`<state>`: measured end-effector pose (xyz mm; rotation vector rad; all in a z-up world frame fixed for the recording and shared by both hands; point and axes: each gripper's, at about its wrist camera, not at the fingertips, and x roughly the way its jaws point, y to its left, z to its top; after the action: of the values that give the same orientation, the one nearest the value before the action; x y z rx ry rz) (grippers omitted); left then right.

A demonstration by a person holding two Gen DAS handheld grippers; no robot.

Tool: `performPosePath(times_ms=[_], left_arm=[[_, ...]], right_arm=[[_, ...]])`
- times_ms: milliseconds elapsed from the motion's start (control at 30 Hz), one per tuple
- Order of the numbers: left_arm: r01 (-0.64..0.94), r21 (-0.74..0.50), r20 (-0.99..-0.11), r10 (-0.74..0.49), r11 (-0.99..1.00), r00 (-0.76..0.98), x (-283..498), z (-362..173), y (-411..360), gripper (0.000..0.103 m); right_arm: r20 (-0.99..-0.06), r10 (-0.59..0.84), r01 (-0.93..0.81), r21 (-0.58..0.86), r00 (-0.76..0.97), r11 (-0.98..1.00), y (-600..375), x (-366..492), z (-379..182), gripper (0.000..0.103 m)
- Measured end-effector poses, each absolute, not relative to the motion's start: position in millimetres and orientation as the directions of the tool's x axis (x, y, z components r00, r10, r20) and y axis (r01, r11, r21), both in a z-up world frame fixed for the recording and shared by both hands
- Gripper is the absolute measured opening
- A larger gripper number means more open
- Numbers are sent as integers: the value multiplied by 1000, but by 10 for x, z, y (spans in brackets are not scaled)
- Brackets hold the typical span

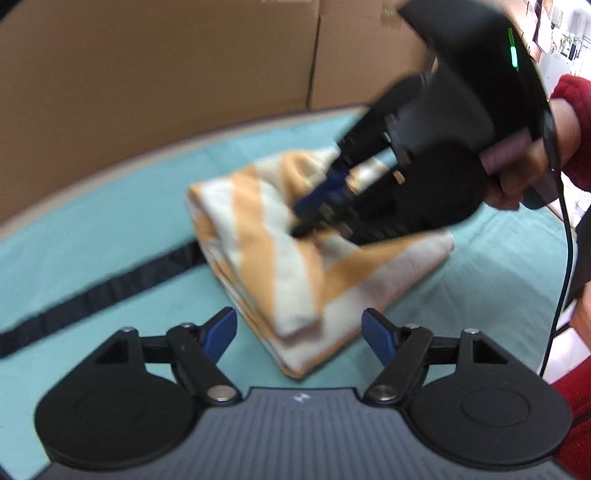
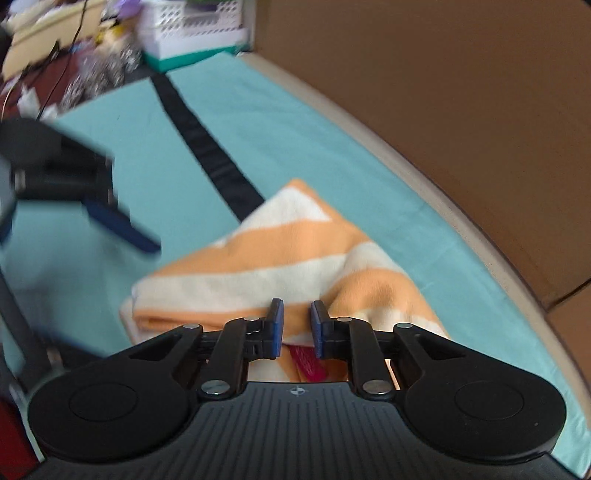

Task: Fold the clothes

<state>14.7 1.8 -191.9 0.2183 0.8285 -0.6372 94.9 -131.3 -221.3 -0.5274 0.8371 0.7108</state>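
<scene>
On the teal worktop (image 1: 498,266) lay a folded towel (image 1: 280,258), orange and cream striped, near the cardboard wall (image 1: 166,81) and just beside a dark strip (image 1: 92,295) running across the cover. Left claw (image 1: 299,332) was released, blue pads wide apart, hovering at the towel's near corner and not touching it. Right claw (image 2: 296,328) sat low over the towel's raised fold (image 2: 369,284), jaws nearly together with a narrow gap; the left view showed its tips (image 1: 317,214) pressed into the cloth, but motion blur made it hard to say, probably pinching a bit of fabric. A hand (image 1: 532,162) with a red sleeve (image 1: 572,99) held the right tool. Cluttered baskets (image 2: 192,29) sat past the worktop's far end in the right view.
</scene>
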Motion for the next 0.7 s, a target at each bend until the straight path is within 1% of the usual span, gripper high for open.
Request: performPosePath(times_ms=[33, 67, 100, 167, 300, 333, 367, 433, 500, 567, 600, 633, 667, 700], left_arm=[[613, -59, -728, -455, 788, 514, 160, -1868, 9, 79], [626, -73, -713, -479, 777, 512, 181, -1830, -9, 84], [643, -103, -700, -515, 759, 496, 210, -1806, -39, 91], [673, -142, -684, -564, 726, 463, 262, -1795, -121, 95], [690, -100, -721, -530, 717, 446, 235, -1958, -270, 96], [689, -91, -727, -521, 719, 447, 215, -1989, -283, 97], [688, -83, -733, -512, 721, 449, 195, -2020, -296, 101], [686, -65, -744, -493, 725, 451, 155, -2082, -322, 101], [684, -47, -754, -475, 728, 454, 115, -2144, -348, 101], [682, -29, -764, -456, 731, 456, 75, -2206, -373, 101], [681, -20, -769, -447, 732, 458, 55, -2237, -386, 101], [678, -19, -771, -442, 735, 458, 47, -2251, -394, 101], [673, -26, -771, -443, 739, 457, 54, -2245, -397, 101], [669, -33, -771, -444, 743, 456, 61, -2239, -400, 101]], right_arm=[[-812, 349, -743, -147, 468, 653, -1339, 939, -2226, 18], [-814, 346, -743, -149, 467, 652, -1364, 929, -2238, 18], [-811, 352, -738, -139, 468, 661, -1398, 936, -2243, 18], [-806, 368, -725, -106, 464, 681, -1459, 960, -2239, 18], [-797, 397, -705, -50, 454, 707, -1582, 984, -2225, 18], [-797, 398, -705, -47, 454, 708, -1572, 981, -2221, 18], [-799, 398, -707, -47, 451, 706, -1559, 974, -2209, 18], [-798, 397, -707, -51, 454, 705, -1579, 949, -2129, 21], [-756, 439, -694, -30, 487, 719, -1565, 954, -1983, 23], [-708, 478, -681, -6, 520, 732, -1548, 960, -1833, 30], [-698, 486, -690, -16, 526, 723, -1465, 996, -1833, 41], [-689, 493, -700, -29, 531, 713, -1376, 1036, -1841, 60], [-681, 500, -710, -42, 535, 703, -1286, 1075, -1848, 67], [-673, 507, -720, -55, 539, 692, -1196, 1115, -1856, 67]])
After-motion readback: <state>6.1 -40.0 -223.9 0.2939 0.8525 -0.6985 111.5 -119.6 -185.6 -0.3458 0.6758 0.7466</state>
